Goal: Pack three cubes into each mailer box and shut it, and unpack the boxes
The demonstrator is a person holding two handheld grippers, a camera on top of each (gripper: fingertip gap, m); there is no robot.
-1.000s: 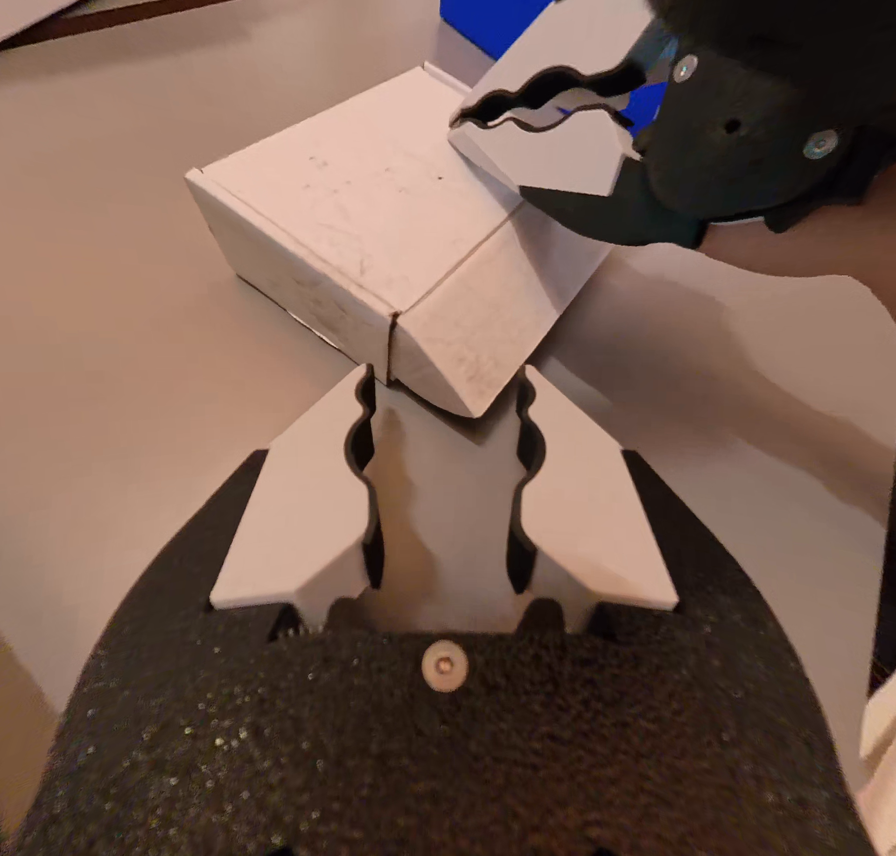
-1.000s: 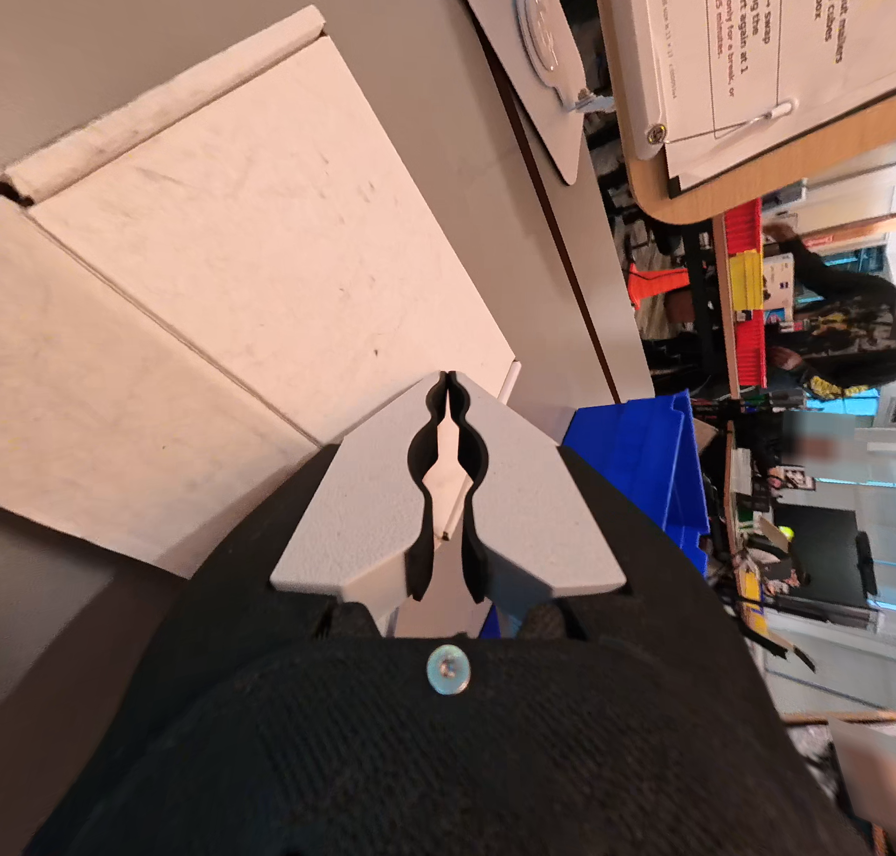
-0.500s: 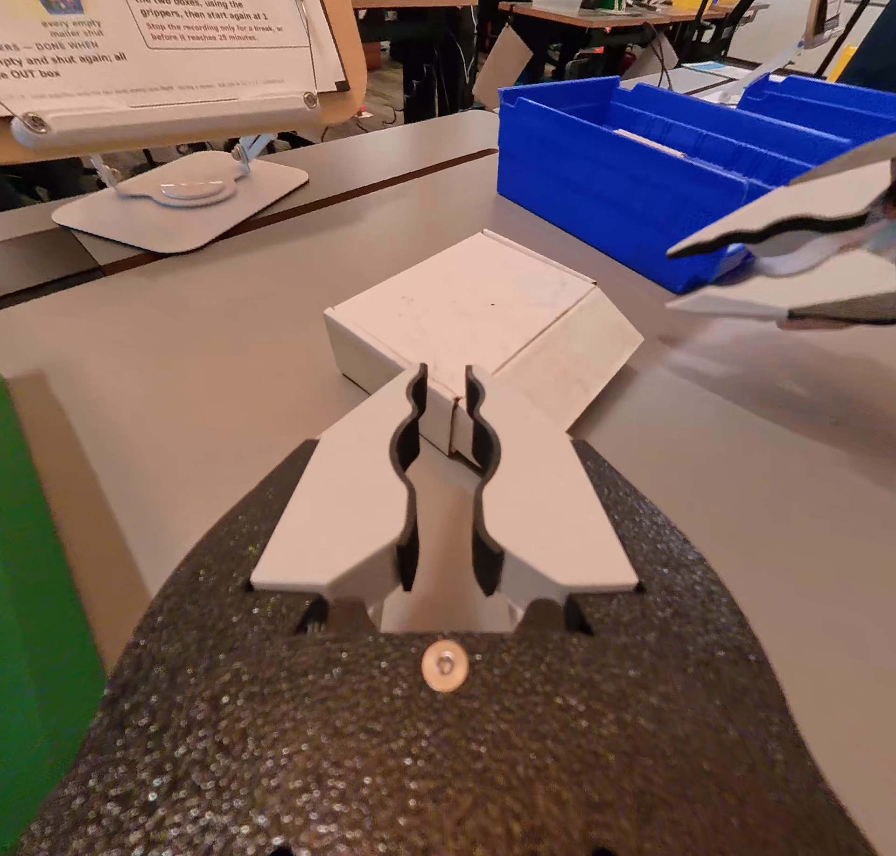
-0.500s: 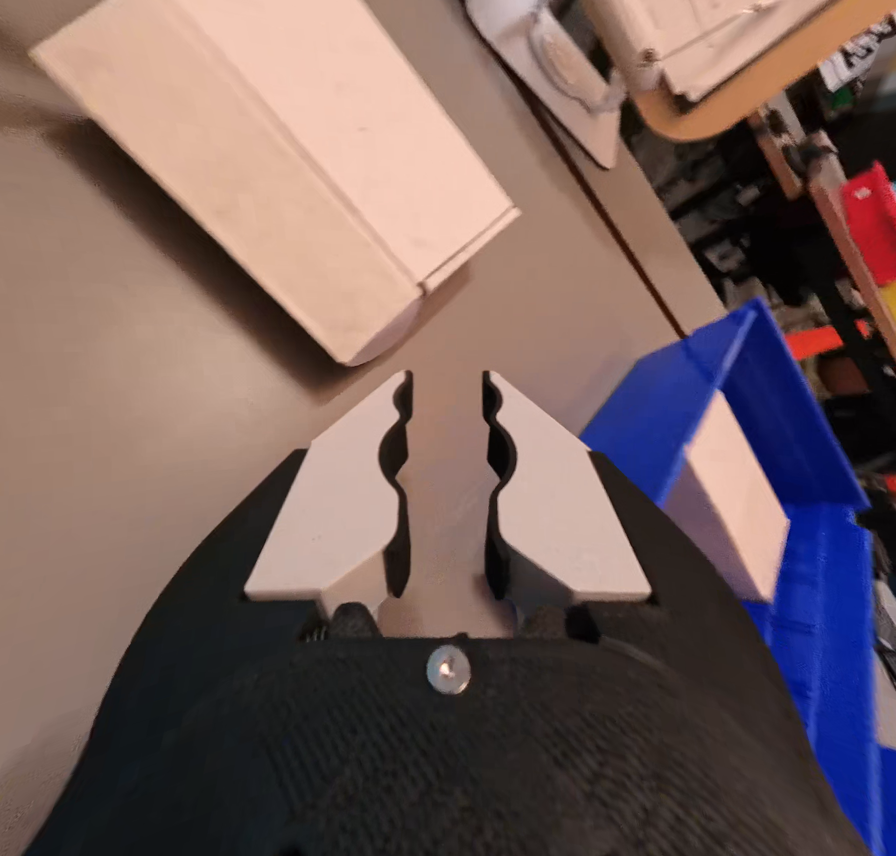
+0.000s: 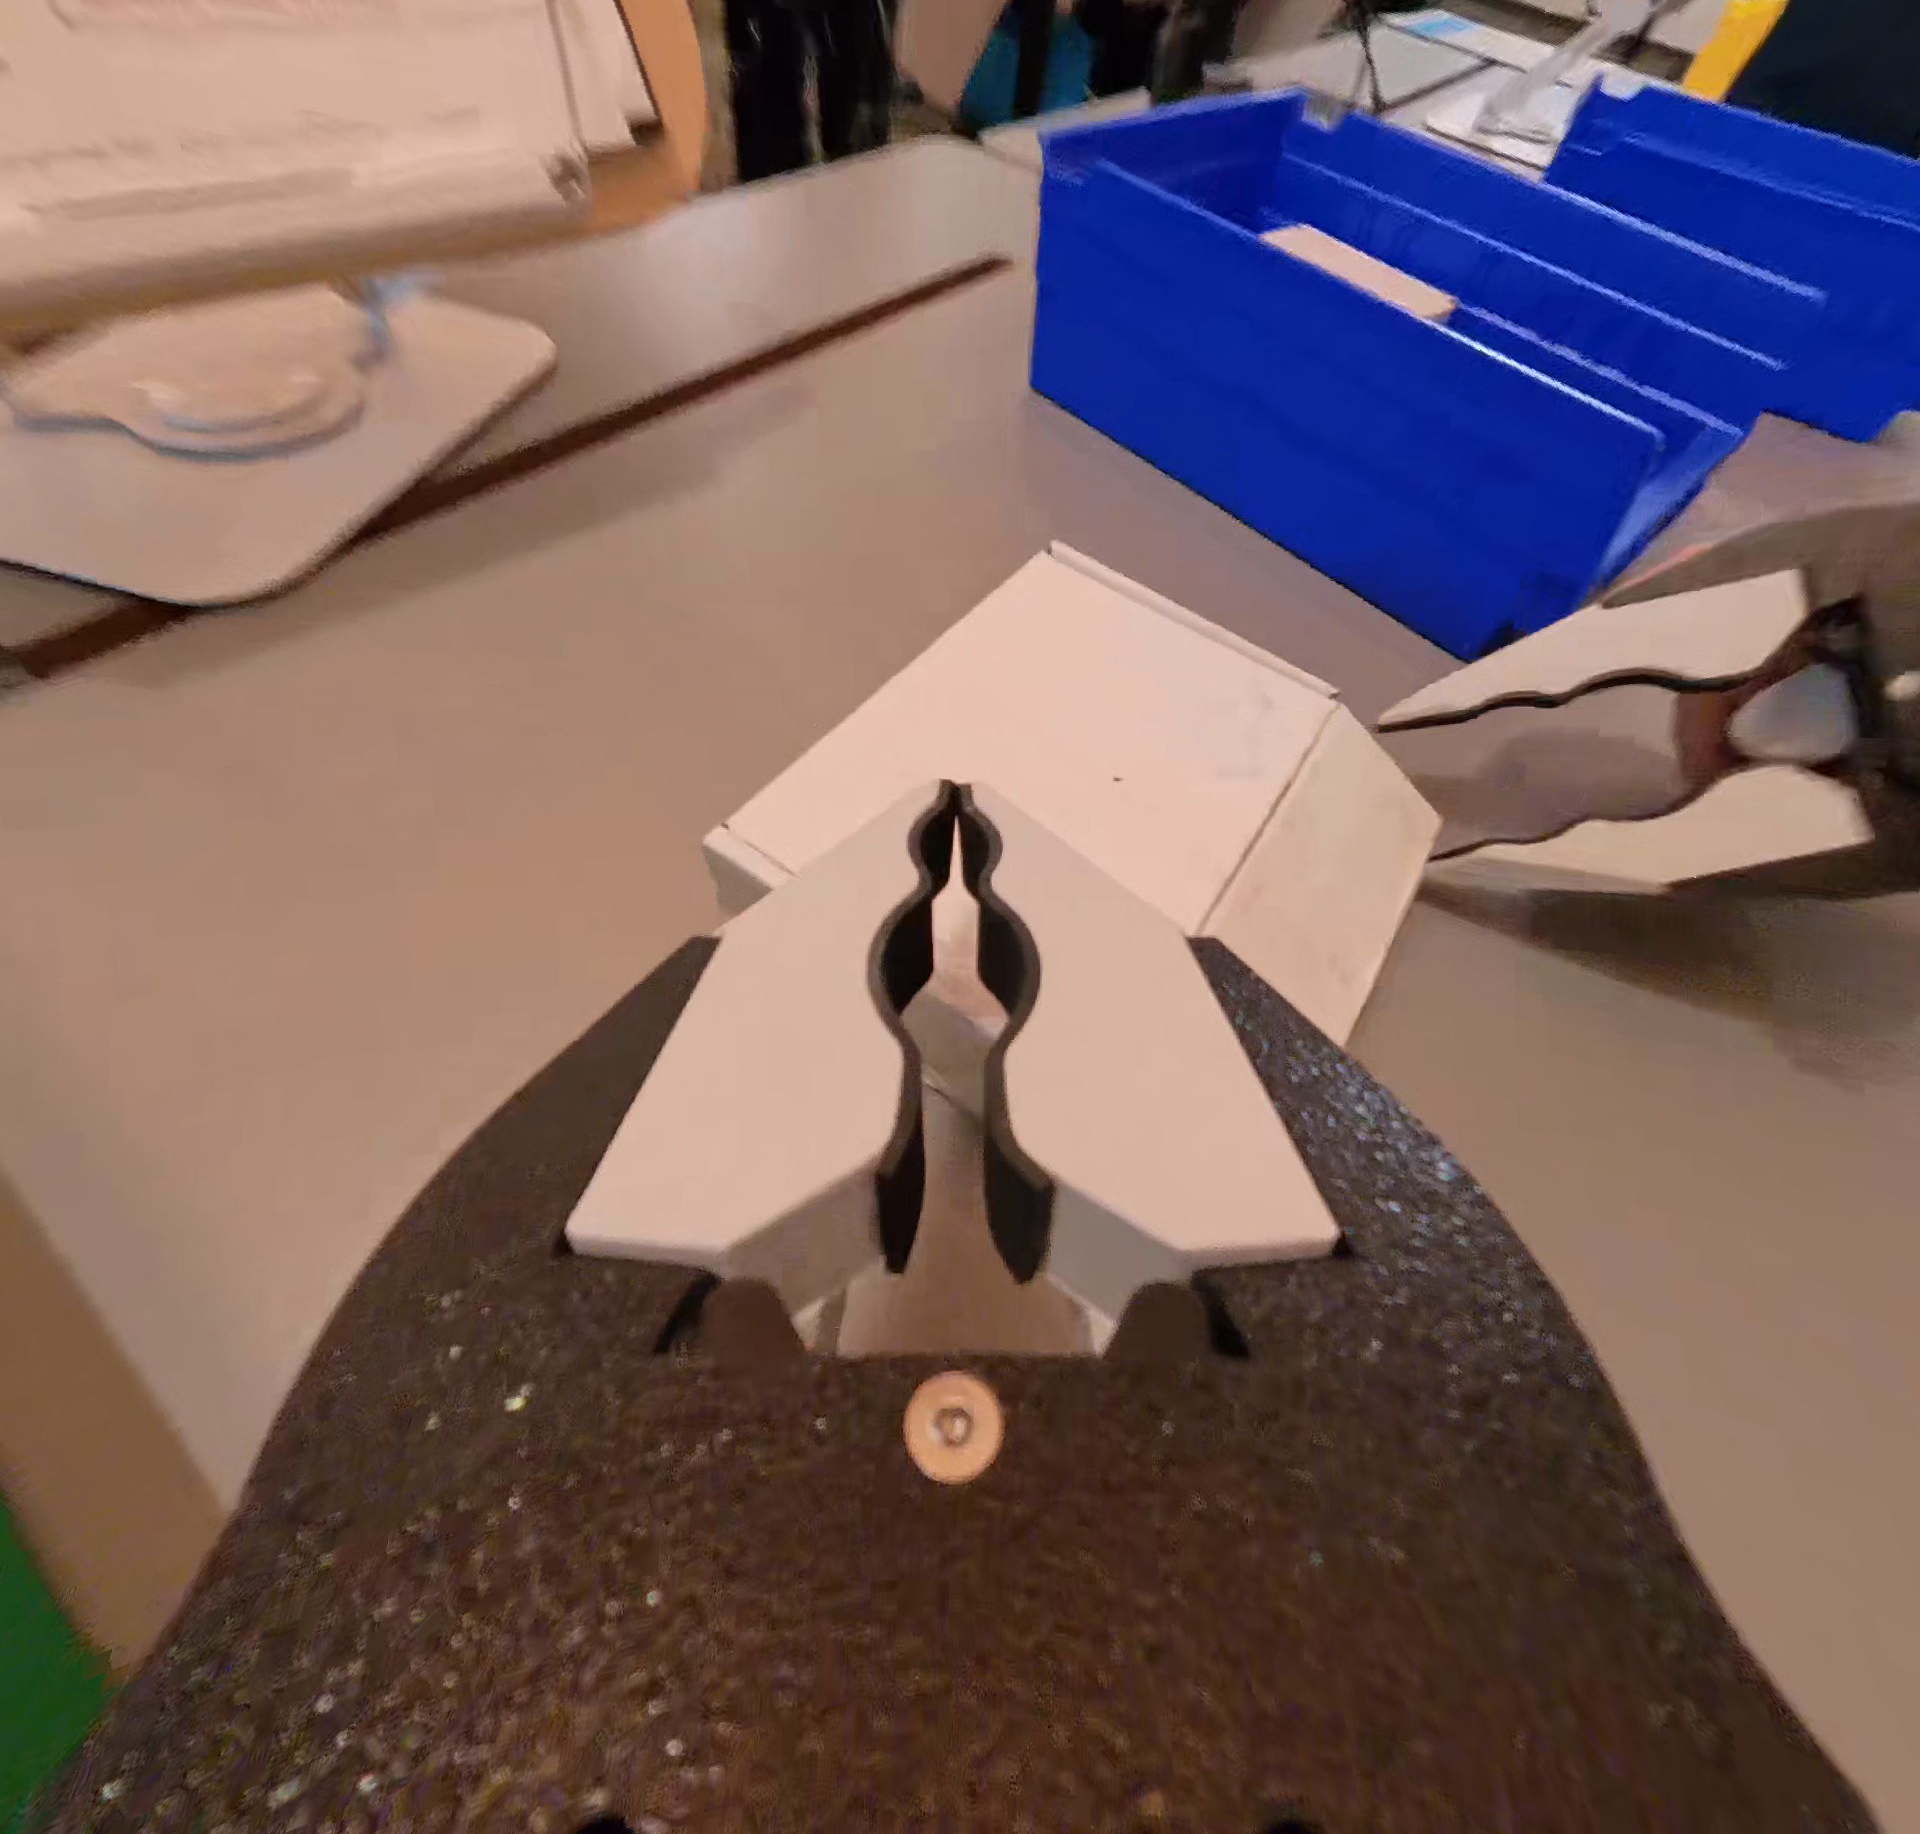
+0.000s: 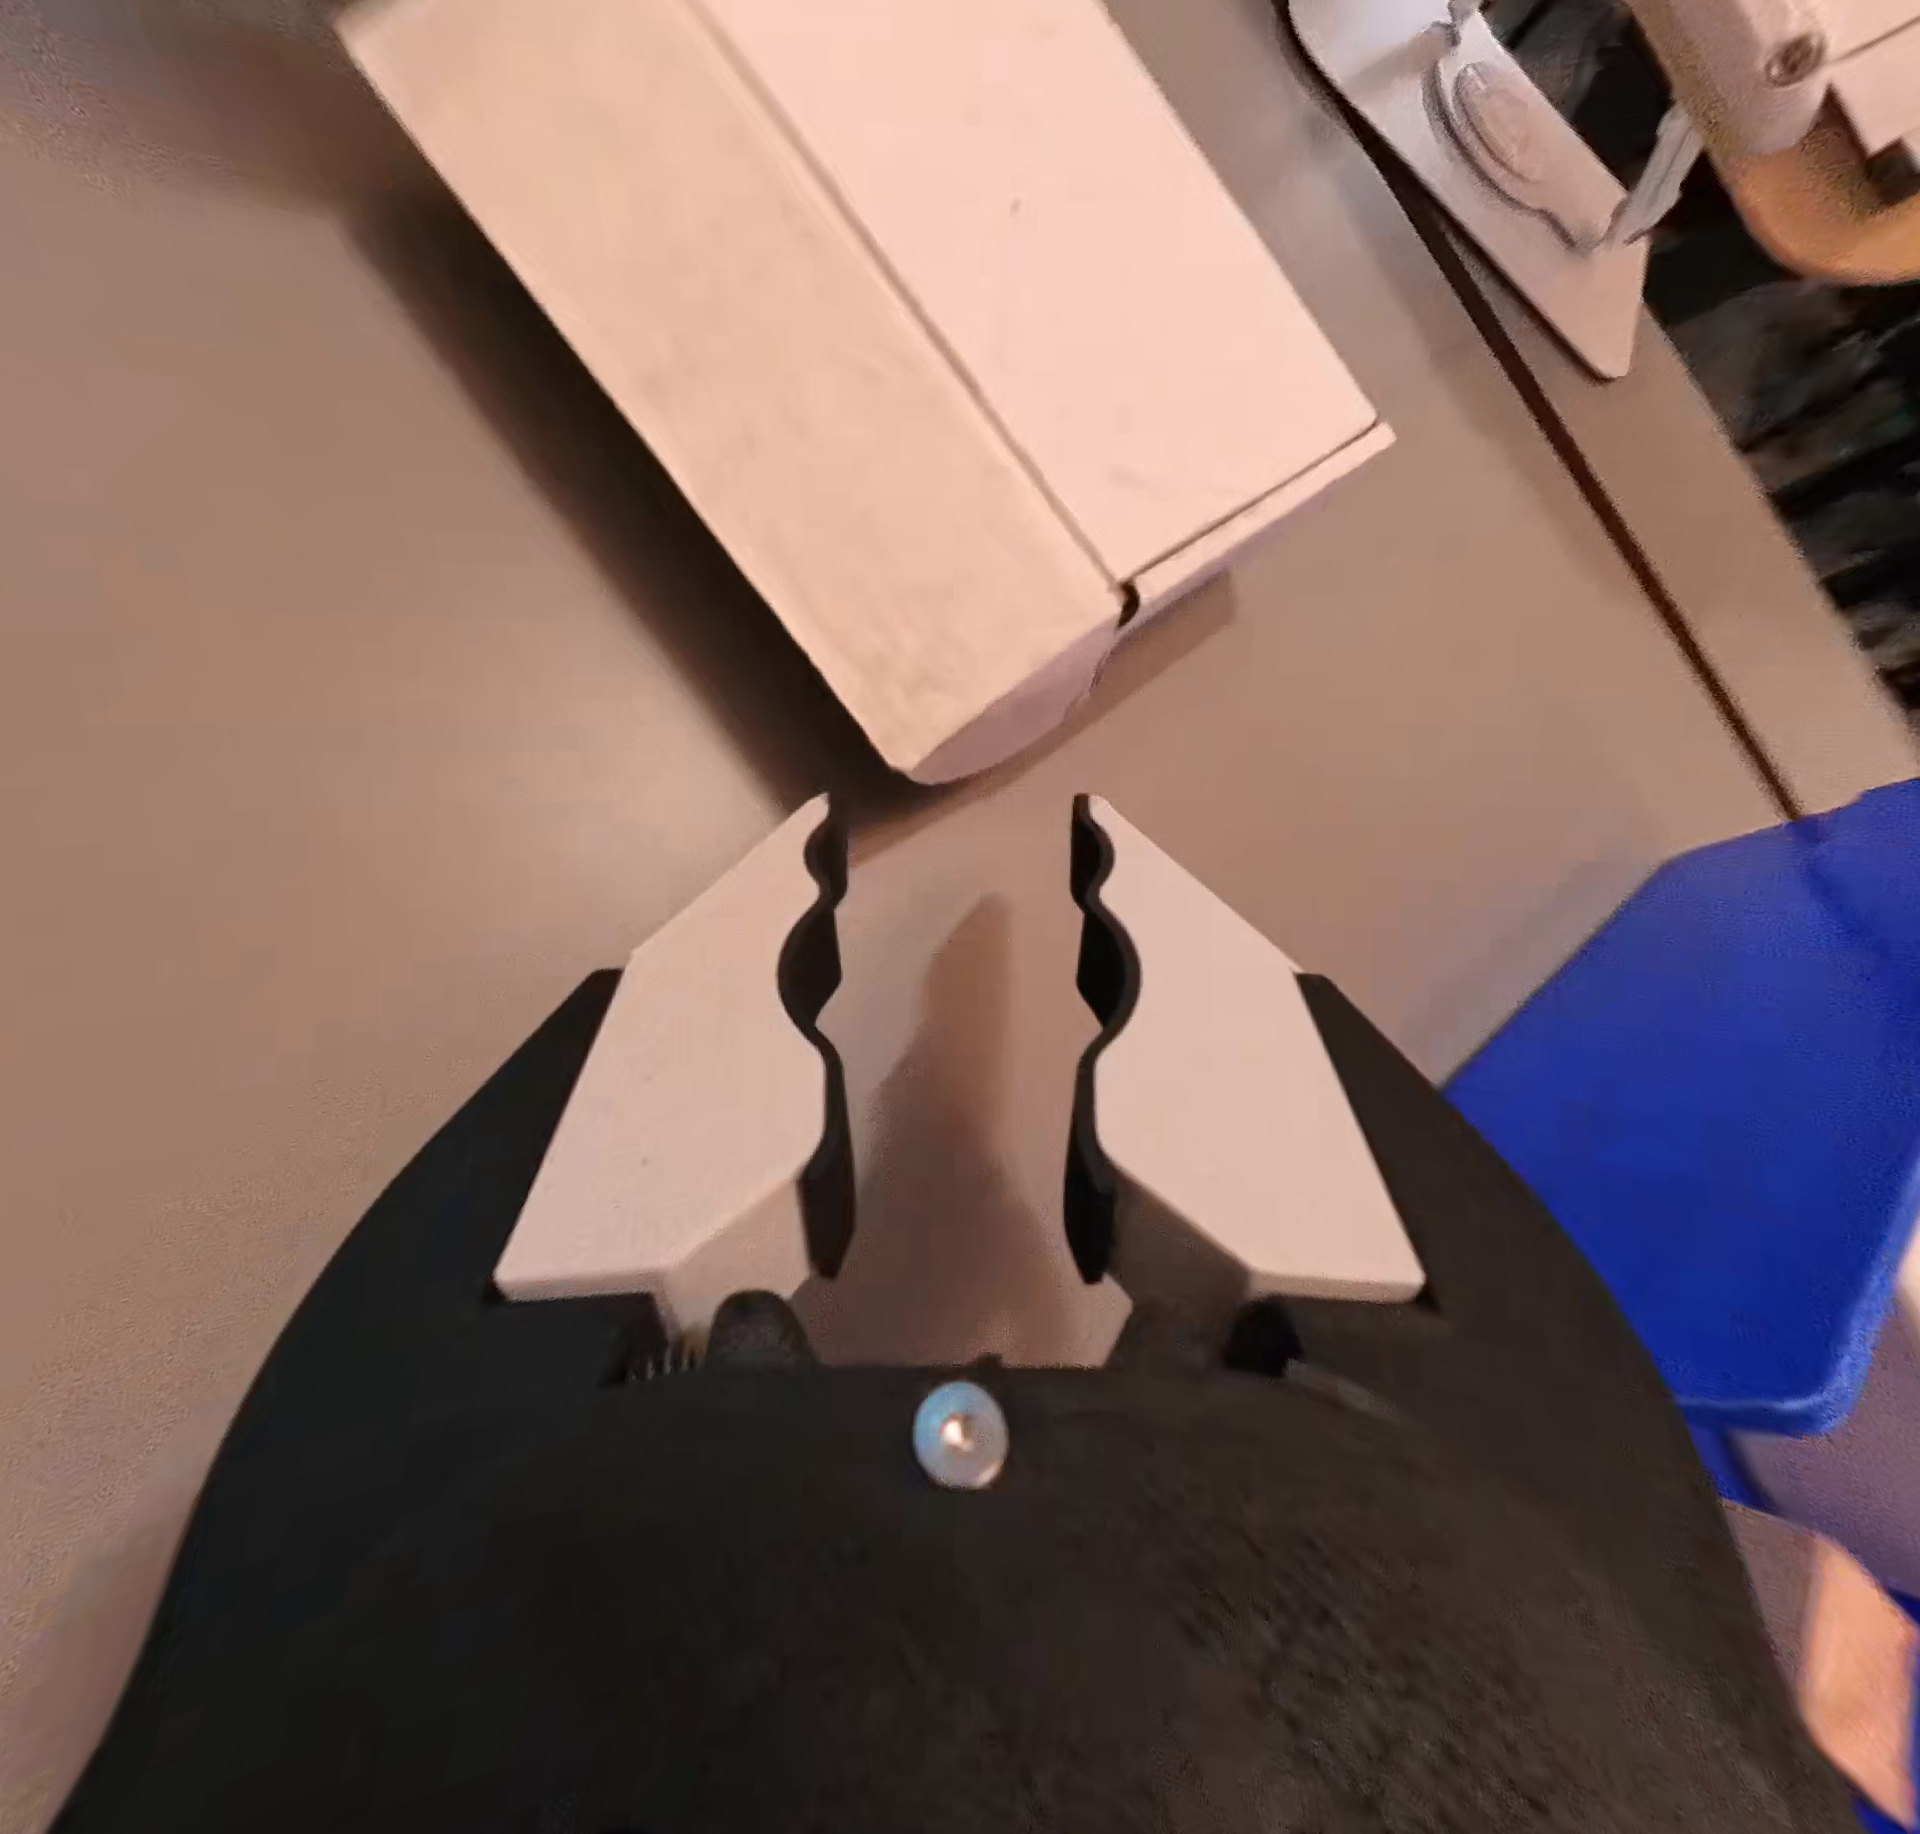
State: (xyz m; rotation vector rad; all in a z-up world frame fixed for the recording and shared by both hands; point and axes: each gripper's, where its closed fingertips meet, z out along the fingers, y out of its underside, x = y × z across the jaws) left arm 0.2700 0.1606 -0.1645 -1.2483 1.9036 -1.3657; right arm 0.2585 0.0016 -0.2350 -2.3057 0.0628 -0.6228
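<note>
Flanking closed mailer box: left hand-held gripper together, right hand-held gripper apart; blue bin behind.

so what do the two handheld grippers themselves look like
Both match: the left gripper has a rounded black body with a grainy, speckled finish, one silver screw at its centre, and two pale grey wedge fingers lined with wavy black pads. The right gripper is built the same. No cables or sleeves show.

- One white mailer box on the table.
- Two grippers: the left gripper and the right gripper.
- Two blue bins, side by side.
- One document stand.
</note>
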